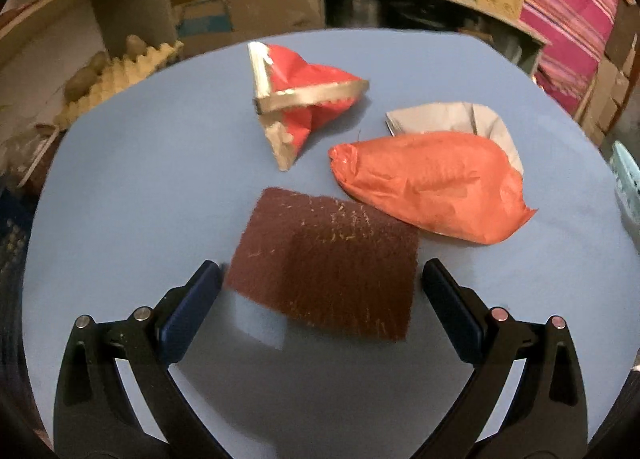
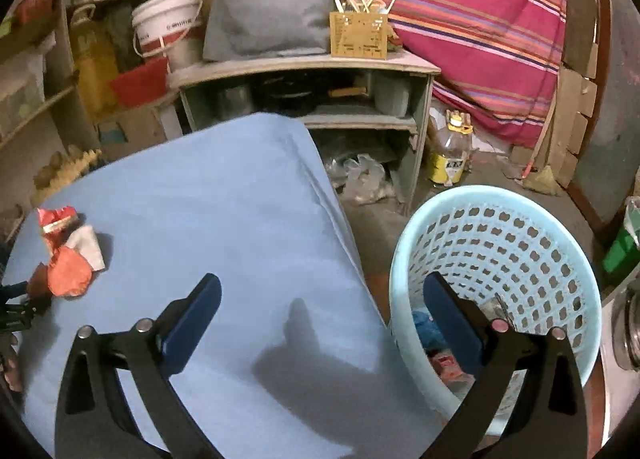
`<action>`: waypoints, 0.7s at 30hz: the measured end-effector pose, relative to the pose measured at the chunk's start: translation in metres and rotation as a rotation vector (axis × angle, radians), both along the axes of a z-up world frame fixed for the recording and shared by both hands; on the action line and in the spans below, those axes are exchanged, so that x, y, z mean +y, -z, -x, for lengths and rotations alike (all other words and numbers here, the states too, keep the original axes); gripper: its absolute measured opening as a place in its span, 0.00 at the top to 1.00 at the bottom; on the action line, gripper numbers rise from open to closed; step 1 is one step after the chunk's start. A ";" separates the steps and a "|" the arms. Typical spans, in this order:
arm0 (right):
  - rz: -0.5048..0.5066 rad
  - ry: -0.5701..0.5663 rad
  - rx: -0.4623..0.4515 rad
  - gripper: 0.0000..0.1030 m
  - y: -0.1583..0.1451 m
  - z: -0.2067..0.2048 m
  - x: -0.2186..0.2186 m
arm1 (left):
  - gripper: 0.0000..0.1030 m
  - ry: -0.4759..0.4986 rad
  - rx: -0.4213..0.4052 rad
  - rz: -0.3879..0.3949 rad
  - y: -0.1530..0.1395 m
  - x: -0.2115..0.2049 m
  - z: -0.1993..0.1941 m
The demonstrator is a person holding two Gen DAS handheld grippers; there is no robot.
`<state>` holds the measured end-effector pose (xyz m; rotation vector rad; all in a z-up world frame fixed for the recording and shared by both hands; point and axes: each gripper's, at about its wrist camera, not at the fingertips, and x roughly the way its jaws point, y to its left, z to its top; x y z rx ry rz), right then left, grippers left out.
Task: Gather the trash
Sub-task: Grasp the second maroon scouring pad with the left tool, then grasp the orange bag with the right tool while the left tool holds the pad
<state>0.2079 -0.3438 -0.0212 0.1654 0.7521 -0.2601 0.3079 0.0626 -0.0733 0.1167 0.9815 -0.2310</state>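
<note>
A dark maroon scouring pad [image 1: 324,269], flat, rectangular and coarse-fibred with pale flecks scattered through its nap, lay on the blue table [image 1: 132,187] between the spread fingers of the left gripper [image 1: 320,279]. The jaws stood wide apart, holding nothing; the left fingertip sat just beside the pad's near-left corner and the right fingertip just beside its right edge, though contact could not be judged. The pad's long axis ran roughly across the left wrist view, skewed so that its far-left corner pointed away from the camera. Its near edge appeared slightly lifted, casting a shadow on the cloth.

Beyond it lay three more scraps. An orange crumpled wrapper [image 1: 432,183], teardrop-shaped, stretched from a knotted tip at the left to a ragged end at the right, touching or just overlapping the pad's far-right corner. A grey paper piece [image 1: 448,119] sat partly beneath it. Farther back, a red foil packet [image 1: 304,99] with silver serrated seams stood folded into a peak.

The right gripper [image 2: 320,299] hung released and empty, straddling the table's edge and a pale blue perforated basket [image 2: 500,235] standing on the floor just beside the table, with scraps visible at its bottom.
</note>
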 end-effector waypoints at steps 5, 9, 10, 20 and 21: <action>-0.014 -0.003 0.043 0.04 0.001 -0.009 0.015 | 0.05 0.017 0.002 0.001 0.000 -0.001 -0.009; -0.004 -0.051 0.039 0.04 0.000 -0.017 0.042 | 0.16 0.007 -0.019 -0.001 -0.004 0.002 -0.004; -0.004 -0.072 0.037 0.04 0.000 -0.020 0.052 | 0.16 0.005 -0.020 -0.003 -0.003 0.002 -0.003; 0.115 -0.295 0.035 0.04 0.000 -0.039 0.162 | 0.16 -0.147 -0.127 0.032 -0.041 0.045 0.024; 0.126 -0.316 0.039 0.04 0.002 -0.041 0.174 | 0.16 -0.165 -0.143 0.034 -0.048 0.048 0.025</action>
